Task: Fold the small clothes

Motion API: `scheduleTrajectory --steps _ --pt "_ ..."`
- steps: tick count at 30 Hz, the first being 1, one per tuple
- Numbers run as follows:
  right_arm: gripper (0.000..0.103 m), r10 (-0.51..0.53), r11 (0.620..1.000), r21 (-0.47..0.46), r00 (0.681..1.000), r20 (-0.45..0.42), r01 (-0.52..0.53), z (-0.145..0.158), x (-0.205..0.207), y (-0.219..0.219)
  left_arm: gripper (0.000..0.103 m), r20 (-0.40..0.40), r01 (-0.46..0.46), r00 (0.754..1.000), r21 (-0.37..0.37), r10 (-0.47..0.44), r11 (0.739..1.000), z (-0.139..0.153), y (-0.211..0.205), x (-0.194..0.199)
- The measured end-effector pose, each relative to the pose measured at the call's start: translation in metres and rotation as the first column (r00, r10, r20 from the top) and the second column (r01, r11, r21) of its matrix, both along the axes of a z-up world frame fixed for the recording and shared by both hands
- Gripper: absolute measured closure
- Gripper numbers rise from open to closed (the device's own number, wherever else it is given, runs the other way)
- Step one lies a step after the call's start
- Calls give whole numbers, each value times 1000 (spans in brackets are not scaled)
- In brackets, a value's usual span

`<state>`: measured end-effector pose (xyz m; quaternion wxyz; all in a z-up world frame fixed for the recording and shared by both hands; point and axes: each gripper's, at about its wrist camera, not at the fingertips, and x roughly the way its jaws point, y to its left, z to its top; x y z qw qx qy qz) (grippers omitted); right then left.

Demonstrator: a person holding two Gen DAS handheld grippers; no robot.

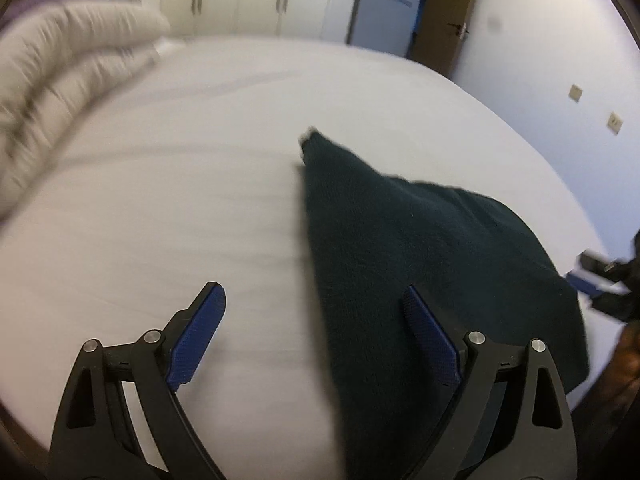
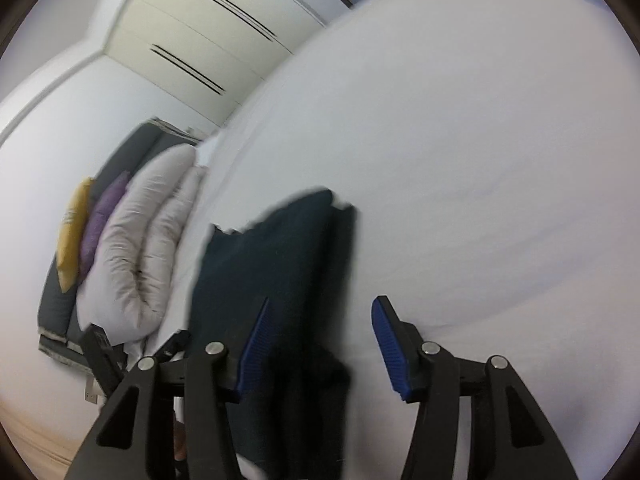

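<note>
Left wrist view gives us the white bed sheet (image 1: 180,184) with a dark green garment (image 1: 420,248) lying on it toward 4 o'clock, its far corner pointing up to 12. We see no container in either view (the cloth simply rests on the sheet). Our left gripper (image 1: 316,312) has its jaws spread wide, with nothing between them; the left pad sits over bare sheet and the right pad over the garment. At 3 o'clock our right gripper (image 1: 600,280) shows at the frame edge, just beside the garment's right border, too blurred to read there.

Only this view shows the brown door (image 1: 444,12) at 1 o'clock and two wall sockets (image 1: 614,122) at 2. The rolled white duvet (image 1: 60,80) lies at 10 o'clock.

From the right wrist view we get what the other lacks: a yellow cushion (image 2: 72,236) and a purple cushion (image 2: 102,220) at 9 o'clock behind the duvet, and white wardrobe doors (image 2: 208,28) at 11. The right gripper's jaws stand apart and empty, with the garment under the left pad. The cloth looks thick and matte, doubled over, with soft uneven edges.
</note>
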<state>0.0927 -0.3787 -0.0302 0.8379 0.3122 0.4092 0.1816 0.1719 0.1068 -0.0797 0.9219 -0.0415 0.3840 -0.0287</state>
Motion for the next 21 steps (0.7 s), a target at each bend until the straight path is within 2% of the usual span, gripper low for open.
scheduleTrajectory --steps 3,6,10,12,14,16,21 --pt "47 85 996 6 992 91 -86 24 -10 32 11 99 -48 994 51 43 998 19 3 -30" --pt "47 187 981 -71 972 142 -178 32 -17 68 11 163 -74 985 94 58 993 32 -6 -53" --pt "47 220 969 -128 974 57 -212 0 -10 90 7 232 -95 971 143 60 985 57 -21 -80" --pt "58 189 977 -105 981 34 -184 -20 -14 74 4 278 -116 958 152 70 982 73 -20 -98" --pt "59 168 985 -40 985 51 -166 -26 -20 60 0 343 -154 935 152 95 976 89 -19 -113" --pt "58 149 989 -29 987 52 -148 -21 -26 51 0 396 -181 911 138 114 974 107 -15 -128" --pt "36 75 993 -101 987 139 -61 14 -59 32 0 526 -269 831 93 182 959 152 -13 -159"
